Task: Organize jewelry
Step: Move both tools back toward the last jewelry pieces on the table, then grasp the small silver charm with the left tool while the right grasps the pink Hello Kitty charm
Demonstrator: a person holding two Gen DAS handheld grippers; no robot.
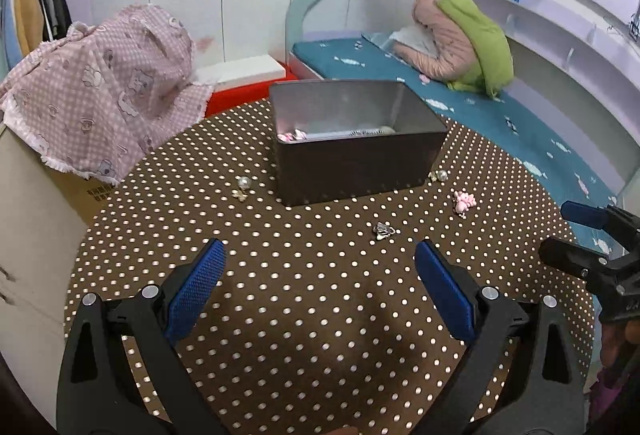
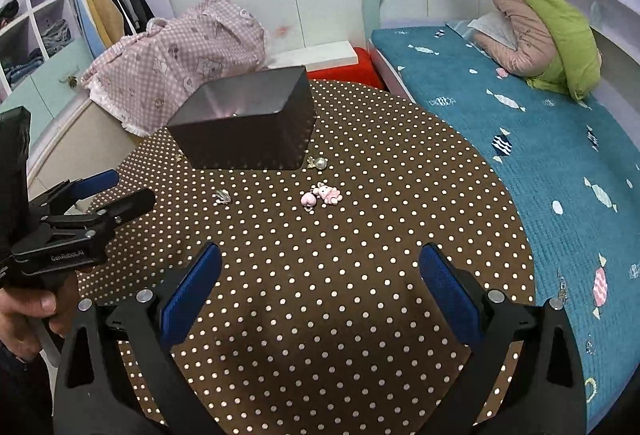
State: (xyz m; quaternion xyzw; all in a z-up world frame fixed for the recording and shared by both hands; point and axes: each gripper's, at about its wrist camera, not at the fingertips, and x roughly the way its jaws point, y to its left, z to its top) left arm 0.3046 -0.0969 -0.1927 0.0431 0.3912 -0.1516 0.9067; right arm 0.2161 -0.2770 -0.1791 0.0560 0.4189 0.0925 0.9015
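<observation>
1. The left tongs (image 1: 320, 271) stood wide apart and held nothing, hovering above the near part of the round dotted desk (image 1: 280, 335).
2. The right tongs (image 2: 320, 275) were likewise spread wide and empty, above the near edge of the desk (image 2: 360, 315). In the left wrist view the right tongs (image 1: 568, 235) appeared at the desk's right edge; in the right wrist view the left tongs (image 2: 120, 191) appeared at its left edge, also parted.
3. A small silver charm (image 1: 383, 231) lay on the desk just beyond the left tongs, apart from both fingers. The same silver charm (image 2: 222, 197) lay left of centre in the right wrist view.
4. A pink charm cluster (image 2: 322, 195) lay near the desk centre, ahead of the right tongs. It showed toward the right edge in the left wrist view (image 1: 464, 201).
5. A pearl earring (image 1: 438, 176) lay just beside the near right corner of the metal box (image 1: 360, 163). A second pearl earring (image 1: 243, 187) lay near the box's near left corner.
6. The metal box (image 2: 248, 139) stood open and upright on the far half of the desk. Several small pieces lay on its floor, one of them pink; the rest were too small to identify.
7. Beyond the desk's far left edge lay a pink checked cloth (image 1: 108, 91); past its right edge ran a teal bed (image 2: 520, 139).
</observation>
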